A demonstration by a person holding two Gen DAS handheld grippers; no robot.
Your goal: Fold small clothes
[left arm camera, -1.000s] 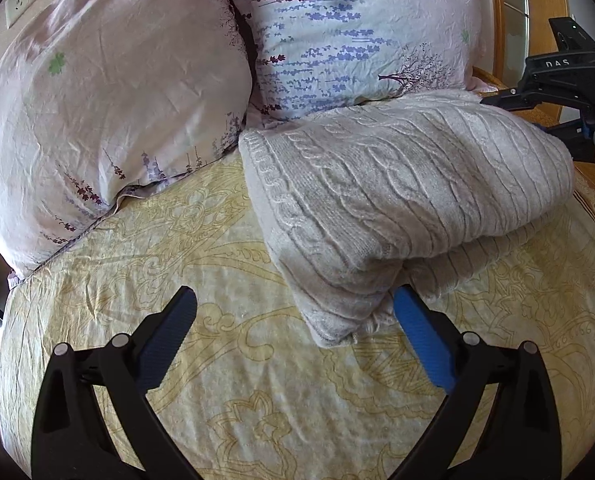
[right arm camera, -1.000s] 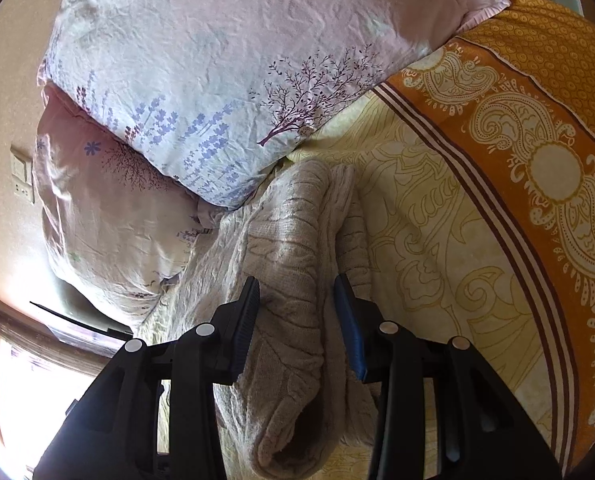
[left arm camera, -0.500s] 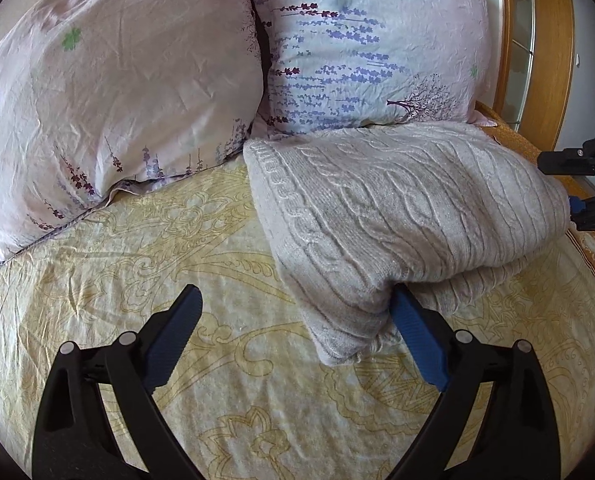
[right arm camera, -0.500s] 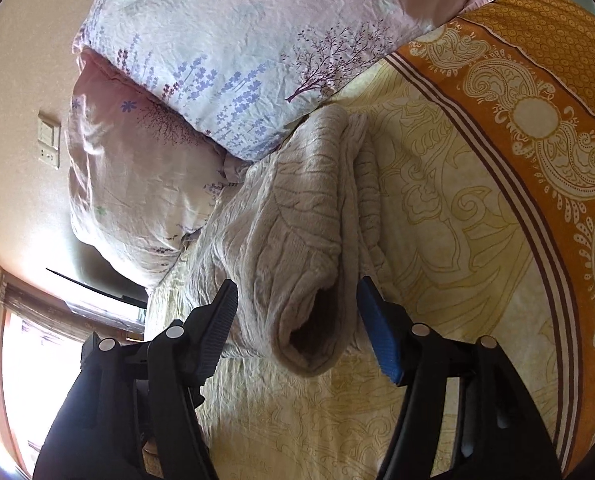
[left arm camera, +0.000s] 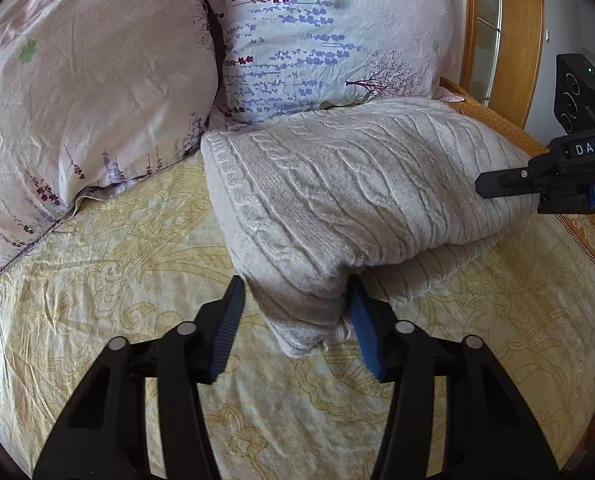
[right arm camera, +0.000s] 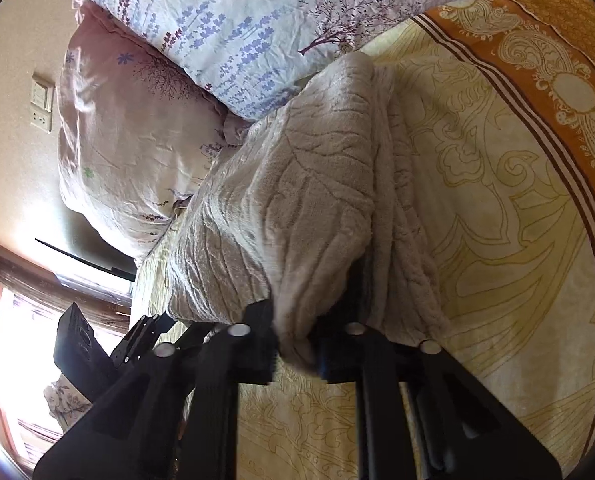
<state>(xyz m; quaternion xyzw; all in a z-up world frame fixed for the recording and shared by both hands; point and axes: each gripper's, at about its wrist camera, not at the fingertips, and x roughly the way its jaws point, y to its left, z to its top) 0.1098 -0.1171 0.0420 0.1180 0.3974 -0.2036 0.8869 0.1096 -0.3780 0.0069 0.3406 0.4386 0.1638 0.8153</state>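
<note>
A folded grey cable-knit sweater (left arm camera: 357, 192) lies on the yellow patterned bedspread (left arm camera: 109, 264), its far edge against the pillows. My left gripper (left arm camera: 297, 320) is at the sweater's near corner and its jaws are closing. The corner is between the blue pads; the right pad touches it, and a sliver of bedspread shows by the left pad. My right gripper (right arm camera: 297, 344) is closing and pinches the rolled end of the sweater (right arm camera: 309, 208). In the left wrist view the right gripper (left arm camera: 497, 190) comes in from the right, against that end.
Two floral pillows (left arm camera: 85, 92) (left arm camera: 329, 36) lean at the head of the bed. A wooden headboard (left arm camera: 521, 40) stands behind them on the right. An orange patterned border (right arm camera: 557, 80) runs along the bedspread's side. A window (right arm camera: 21, 340) and wall sockets (right arm camera: 41, 104) are beyond.
My left gripper's jaws have narrowed from wide open around the sweater's near corner. My right gripper opened wider, moved onto the sweater's end and closed on the fold.
</note>
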